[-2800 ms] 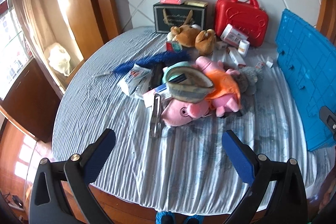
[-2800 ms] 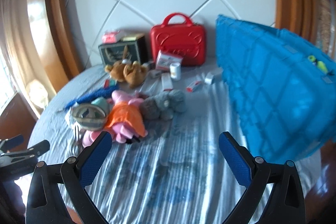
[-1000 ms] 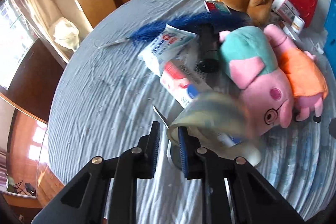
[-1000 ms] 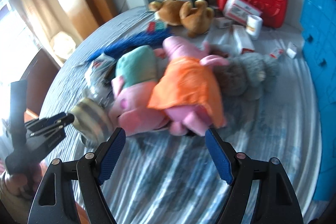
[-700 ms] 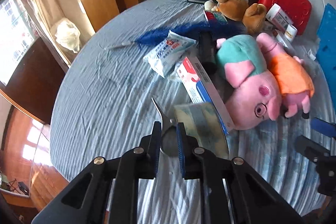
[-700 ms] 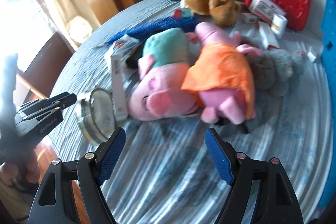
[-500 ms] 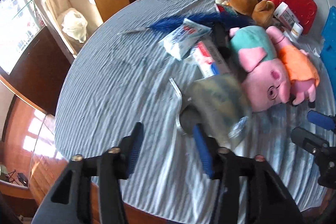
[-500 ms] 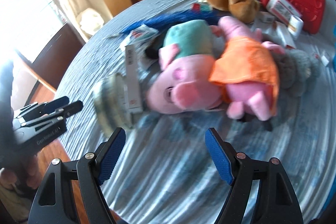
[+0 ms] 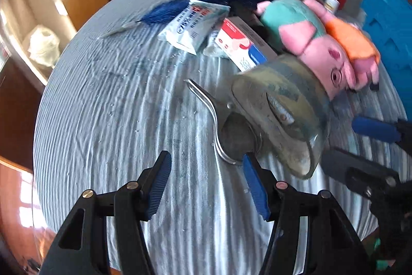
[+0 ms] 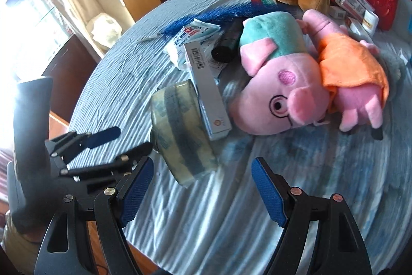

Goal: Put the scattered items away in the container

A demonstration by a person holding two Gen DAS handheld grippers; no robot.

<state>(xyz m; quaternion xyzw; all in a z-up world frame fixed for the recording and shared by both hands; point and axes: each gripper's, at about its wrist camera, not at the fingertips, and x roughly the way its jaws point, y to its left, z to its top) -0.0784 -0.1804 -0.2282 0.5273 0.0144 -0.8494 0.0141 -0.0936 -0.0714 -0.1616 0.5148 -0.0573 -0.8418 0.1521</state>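
Clutter covers a round tabletop (image 9: 108,99) draped in a striped blue cloth. Left tongs (image 9: 206,182) are spread wide and grasp nothing; their right fingertip sits just beside a metal fork and spoon (image 9: 219,125) lying together. A roll of clear packing tape (image 9: 280,110) lies tipped over against the cutlery, leaning on a red and white box (image 9: 242,45), probably because it was let go near the table's edge. Right tongs (image 10: 203,187) are also released and empty, hovering just in front of the tape. Beyond lie two pink pig plush toys (image 10: 288,79), a wipes packet (image 9: 190,25) and a blue feather duster (image 9: 164,10). The blue plastic crate (image 9: 388,25), the likely container, stands at the far right, well apart from the tape.
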